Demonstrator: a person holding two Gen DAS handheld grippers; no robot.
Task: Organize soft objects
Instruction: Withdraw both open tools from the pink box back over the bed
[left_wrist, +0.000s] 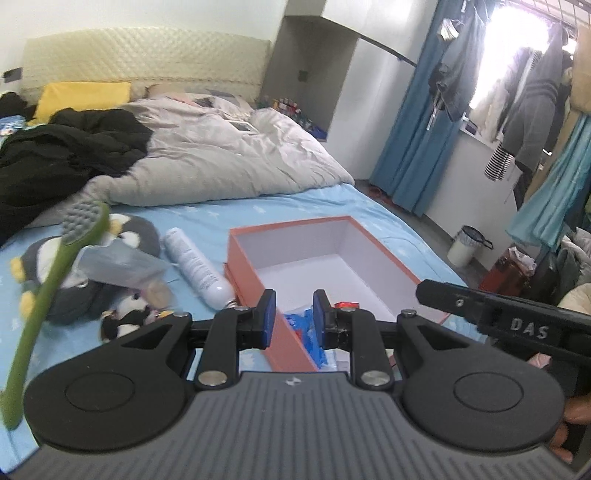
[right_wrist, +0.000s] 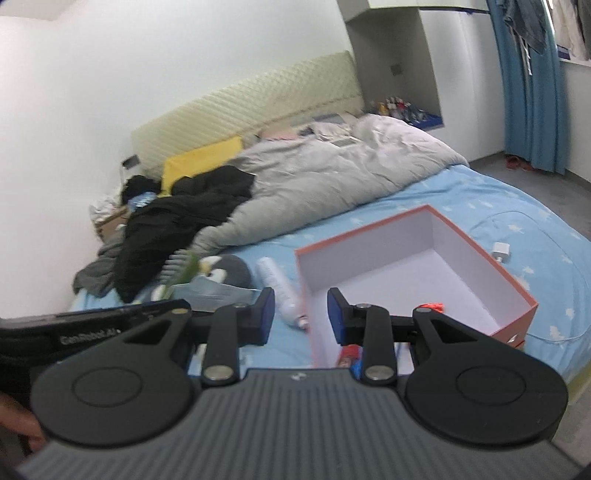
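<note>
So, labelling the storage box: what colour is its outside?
Orange outside, white inside; the box shows best in the right wrist view.

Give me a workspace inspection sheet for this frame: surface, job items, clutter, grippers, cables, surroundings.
Surface: bed with light blue sheet; grey duvet bunched toward the headboard.
Job's things: orange box, open, mostly bare, some packets at its near end; grey penguin plush and small black-and-white plush left of the box.
Clutter: white spray can beside the box; green long-handled brush; clear bag; black clothes; yellow pillow.
Grippers: left gripper and right gripper, fingers apart, nothing between them.
Cables: white charger with thin cable on the sheet right of the box.
Surroundings: blue curtain, hanging clothes, white bin on the floor.
</note>
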